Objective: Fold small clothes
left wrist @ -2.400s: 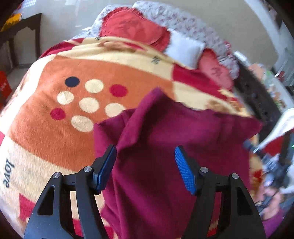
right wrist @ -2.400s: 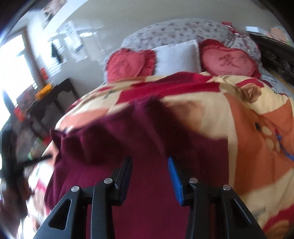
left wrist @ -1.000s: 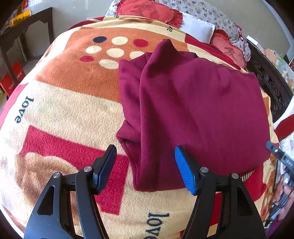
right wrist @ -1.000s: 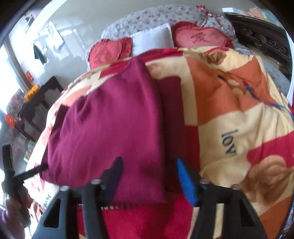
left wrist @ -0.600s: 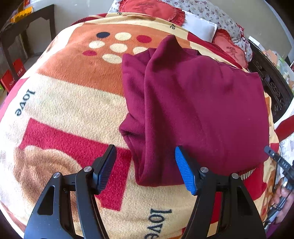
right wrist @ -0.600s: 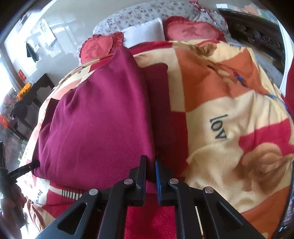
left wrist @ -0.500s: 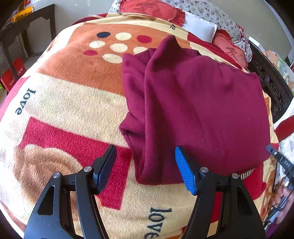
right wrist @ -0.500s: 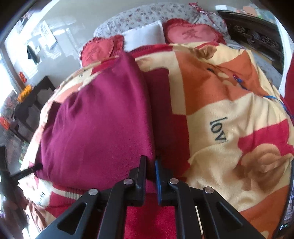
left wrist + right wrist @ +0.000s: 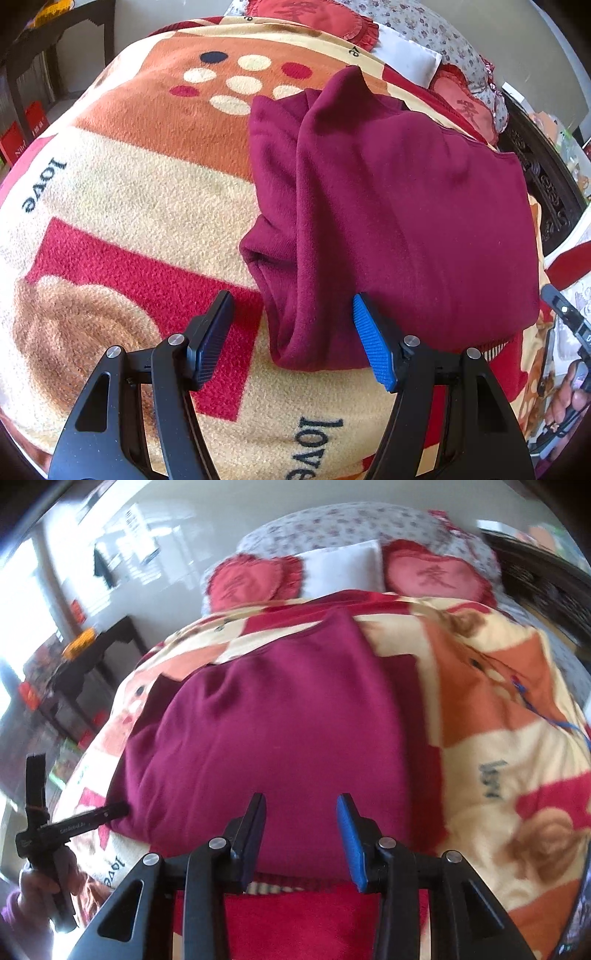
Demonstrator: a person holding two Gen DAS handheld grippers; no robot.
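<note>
Maroon fleece is presented as a folded garment [image 9: 406, 221] laid flat on a patterned blanket [image 9: 129, 192] that covers the bed. In the left wrist view, one side of the garment is seen doubled over in a long lengthwise fold, with a rolled lower corner located between the two fingers of the left gripper [image 9: 291, 336]. The fingers of this gripper are held wide apart; no pressure on the cloth is observed, and the blue pad of one finger [image 9: 373, 343] is positioned at the edge of the fabric, though contact cannot be confirmed. In the right wrist view, the near hem of the garment is located just ahead of the right gripper [image 9: 301, 840], whose fingers have just been opening and are now parted, with nothing clamped between them; this view is blurred. The blanket is printed in orange, cream and red blocks, with a cluster of dots [image 9: 236, 79] beyond the garment and the word "love" repeated in dark letters. At the head of the bed, two red heart-shaped cushions [image 9: 255, 581] are placed either side of a white pillow [image 9: 341, 566]. A dark side table [image 9: 96, 653] is visible beside the bed. The hand [image 9: 40, 882] that carries the left gripper is visible at the lower left edge of the right wrist view.
</note>
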